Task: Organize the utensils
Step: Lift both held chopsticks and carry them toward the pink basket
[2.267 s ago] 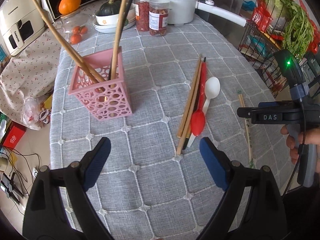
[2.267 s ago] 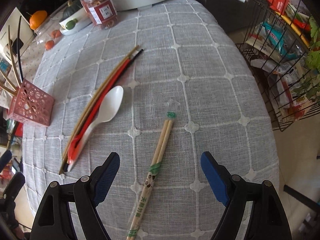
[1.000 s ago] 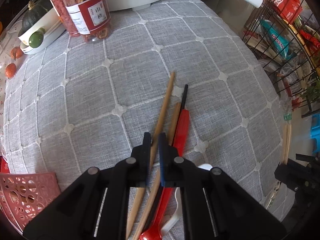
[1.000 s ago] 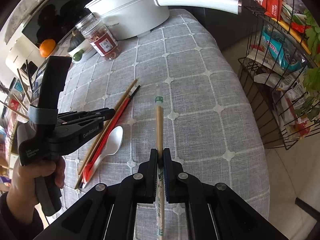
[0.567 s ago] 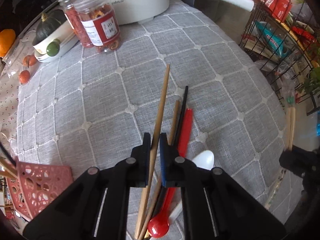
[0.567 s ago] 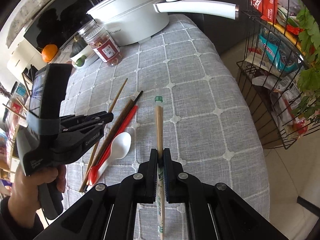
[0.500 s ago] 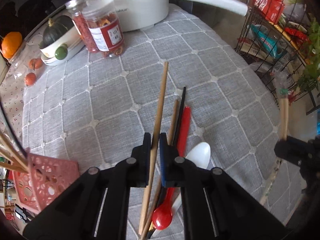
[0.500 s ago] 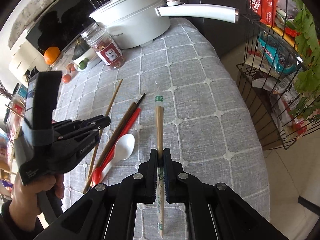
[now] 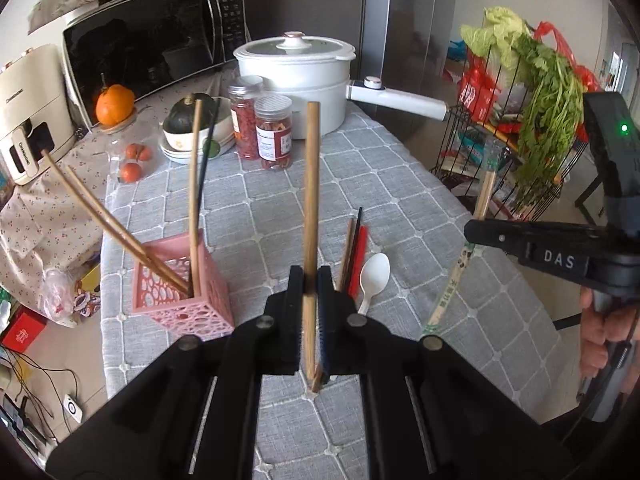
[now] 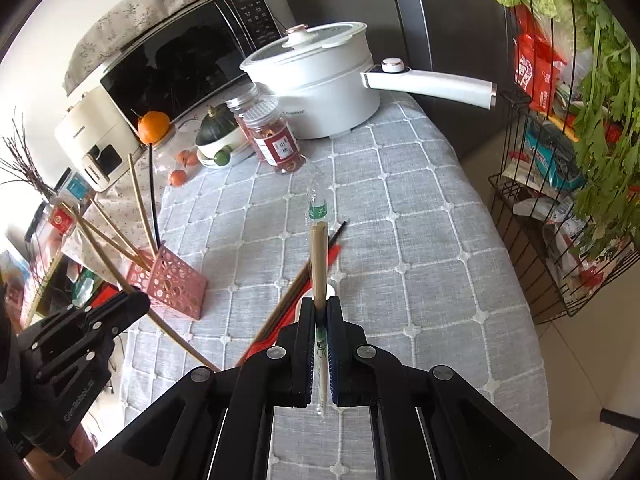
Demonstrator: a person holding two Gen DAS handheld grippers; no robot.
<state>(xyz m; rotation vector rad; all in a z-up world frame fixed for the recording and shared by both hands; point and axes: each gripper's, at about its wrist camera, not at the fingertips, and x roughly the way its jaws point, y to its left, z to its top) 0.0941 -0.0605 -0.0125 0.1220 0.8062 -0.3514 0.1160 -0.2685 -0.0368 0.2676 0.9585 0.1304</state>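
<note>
- Grey checked cloth covers the worktop (image 9: 400, 184), with a black microwave (image 9: 148, 60) behind it.
- On the left stands a pink plastic basket with round holes (image 9: 180, 300); wooden chopsticks (image 9: 120, 236) lean inside it.
- Next, the left gripper (image 9: 310, 284) has its fingers closed tight on a long brown wooden chopstick (image 9: 311, 184), lifted above the cloth.
- Beside it, a red plastic spoon (image 9: 360, 256) and a white plastic spoon (image 9: 374, 276) lie flat on the cloth.
- On the right, the right gripper (image 10: 319, 312) has its fingers shut on a pair of wrapped bamboo chopsticks (image 10: 319, 264), held up off the cloth.
- A big white pot with a long handle (image 9: 304, 76) sits at the back.
</note>
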